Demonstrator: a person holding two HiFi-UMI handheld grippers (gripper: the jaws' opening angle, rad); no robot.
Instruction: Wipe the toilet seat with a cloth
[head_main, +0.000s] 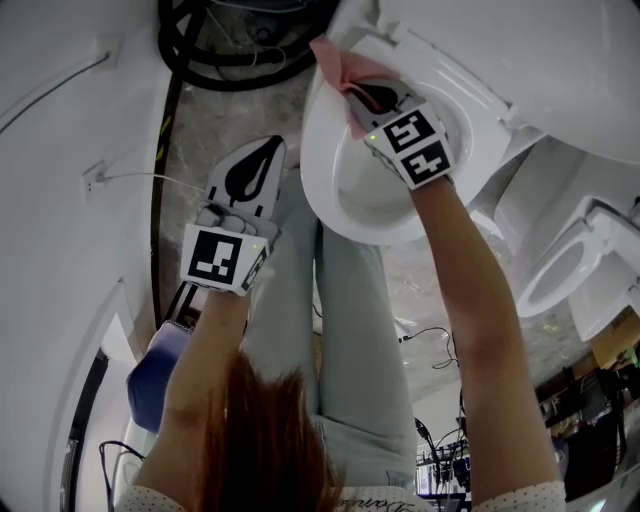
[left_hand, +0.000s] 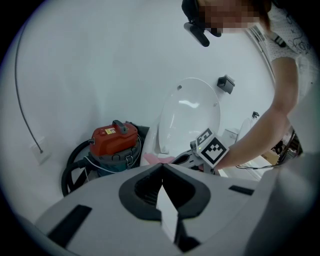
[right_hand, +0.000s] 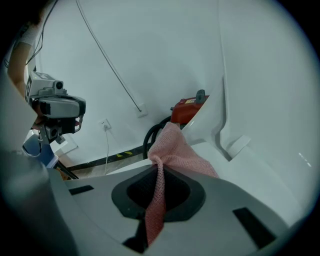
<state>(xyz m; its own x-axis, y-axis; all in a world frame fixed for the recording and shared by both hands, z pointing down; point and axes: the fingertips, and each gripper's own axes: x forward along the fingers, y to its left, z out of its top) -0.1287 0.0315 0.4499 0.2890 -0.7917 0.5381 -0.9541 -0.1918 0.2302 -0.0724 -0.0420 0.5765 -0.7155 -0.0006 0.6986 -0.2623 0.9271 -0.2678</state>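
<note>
Cloth (head_main: 338, 60) pinched in right claw (head_main: 368, 100), lying on toilet seat (head_main: 316, 172) back edge, partly hidden under claw; left claw (head_main: 262, 160) closed, empty.

We see a floor (head_main: 225, 115) of mottled, stone-like tiles, showing just beyond the tip of the left gripper (head_main: 268, 150). Ahead of that gripper a red and grey vacuum cleaner (left_hand: 114, 142) stands on it against the white wall, with its black hose (head_main: 240, 82) coiled on the tiles beside it. A white toilet (head_main: 322, 205) stands on the floor under the right gripper (head_main: 358, 100). To that gripper's right, well apart, stands a second toilet (head_main: 560, 275). Thin cables (head_main: 432, 338) lie on the tiles, nearer to us than the right gripper.
</note>
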